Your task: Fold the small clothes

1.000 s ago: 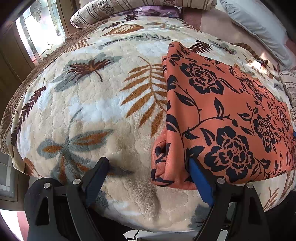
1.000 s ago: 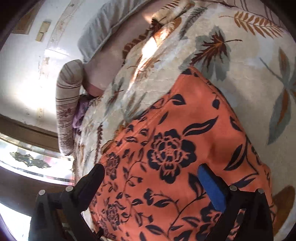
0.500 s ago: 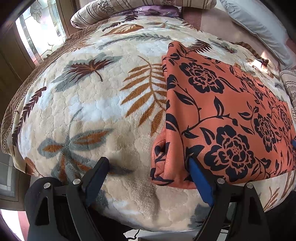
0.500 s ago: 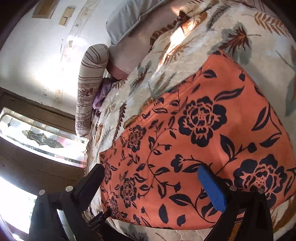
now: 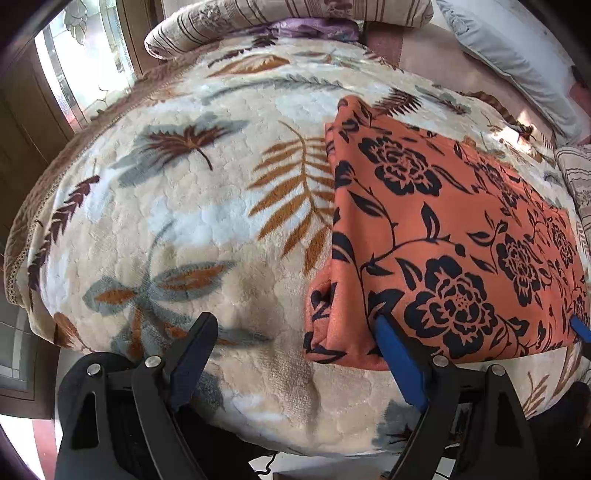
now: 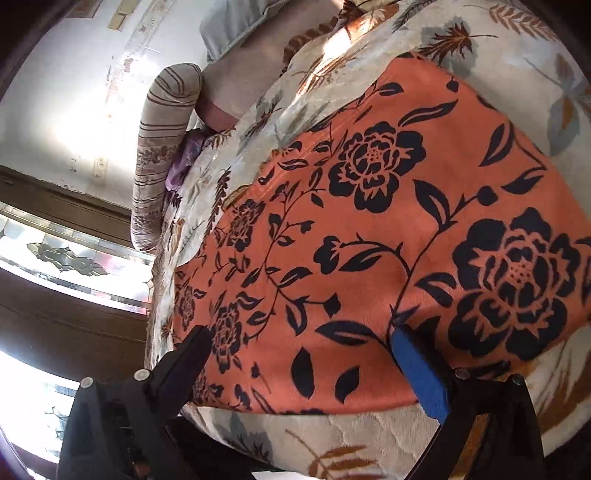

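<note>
An orange garment with black flowers [image 5: 443, 240] lies folded flat on the bed, its near left corner bulging in a thick fold. My left gripper [image 5: 291, 350] is open at that corner, its blue-padded right finger [image 5: 399, 365] against the garment's near edge and its left finger on the blanket. The garment fills the right wrist view [image 6: 388, 240]. My right gripper [image 6: 299, 362] is open, low over the garment's near edge, holding nothing. Its blue pad tip shows at the right edge of the left wrist view [image 5: 581, 328].
A cream plush blanket with leaf prints [image 5: 184, 221] covers the bed. A striped bolster [image 5: 277, 18] and purple cloth [image 5: 314, 27] lie at the far end, a grey pillow [image 5: 517, 59] at far right. A window [image 5: 85, 62] is to the left.
The right gripper has pulled back and tilted, so the garment's near edge and the blanket in front of it now show. The left gripper has stayed still.
</note>
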The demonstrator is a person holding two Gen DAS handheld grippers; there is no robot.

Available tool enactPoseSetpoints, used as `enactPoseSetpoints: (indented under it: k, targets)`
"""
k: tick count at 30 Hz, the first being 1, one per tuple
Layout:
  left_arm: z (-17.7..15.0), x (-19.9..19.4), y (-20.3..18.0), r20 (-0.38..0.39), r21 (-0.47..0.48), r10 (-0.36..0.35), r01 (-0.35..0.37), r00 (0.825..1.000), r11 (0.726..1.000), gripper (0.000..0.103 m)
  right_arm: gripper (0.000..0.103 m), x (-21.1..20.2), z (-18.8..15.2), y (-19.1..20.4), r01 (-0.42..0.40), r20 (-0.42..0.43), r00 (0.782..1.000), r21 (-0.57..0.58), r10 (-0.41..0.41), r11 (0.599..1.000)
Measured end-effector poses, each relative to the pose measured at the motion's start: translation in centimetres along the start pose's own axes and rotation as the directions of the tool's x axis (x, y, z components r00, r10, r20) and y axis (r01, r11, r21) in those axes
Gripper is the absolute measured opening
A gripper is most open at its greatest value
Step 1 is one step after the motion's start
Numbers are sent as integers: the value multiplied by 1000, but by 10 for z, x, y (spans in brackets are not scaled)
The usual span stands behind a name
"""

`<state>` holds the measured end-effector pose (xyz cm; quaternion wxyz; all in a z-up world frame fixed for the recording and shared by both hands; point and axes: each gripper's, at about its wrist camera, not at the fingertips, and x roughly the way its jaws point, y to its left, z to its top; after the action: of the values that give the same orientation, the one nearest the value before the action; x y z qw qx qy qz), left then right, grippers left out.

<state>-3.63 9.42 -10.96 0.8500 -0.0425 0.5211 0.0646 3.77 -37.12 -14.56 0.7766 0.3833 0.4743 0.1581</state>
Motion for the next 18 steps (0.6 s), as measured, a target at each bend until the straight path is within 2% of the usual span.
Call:
enactPoseSetpoints:
  k: [2,4,6,8,14,15,17,18]
  targets:
    - [6,-12,-6,46,0,-7,7,999,1000,87,99,-24,-11,-8,-5,65,998,32,3,999]
    - [12,-20,-19,72,23,-39,37,997,999,87,99,-43,-20,-32,12,103,994,122,-25,992]
    - [18,-24,-38,94,64,-61,55,994,996,87,99,-57,-22,-64,3,141,989,258,-40,966]
    - [23,-23,-61,92,118,-88,77,992,990,87,99,-61,-16,-88,15,138,988,345,-67,938]
    - [36,-4,-115,50,166,-157,147,986,975,87,99,-59,16,-103,-45,220,974,395,-47,918]
    - [38,-1,-121,47,171,-155,145,987,974,87,94,-57,20,-106,-42,226,973,413,-58,910]
    - [39,4,-131,39,183,-140,131,989,974,87,46,-55,28,-105,-15,219,972,402,-80,916]
    - [40,6,-134,35,187,-136,127,990,974,87,16,-52,32,-102,10,195,976,389,-93,921]
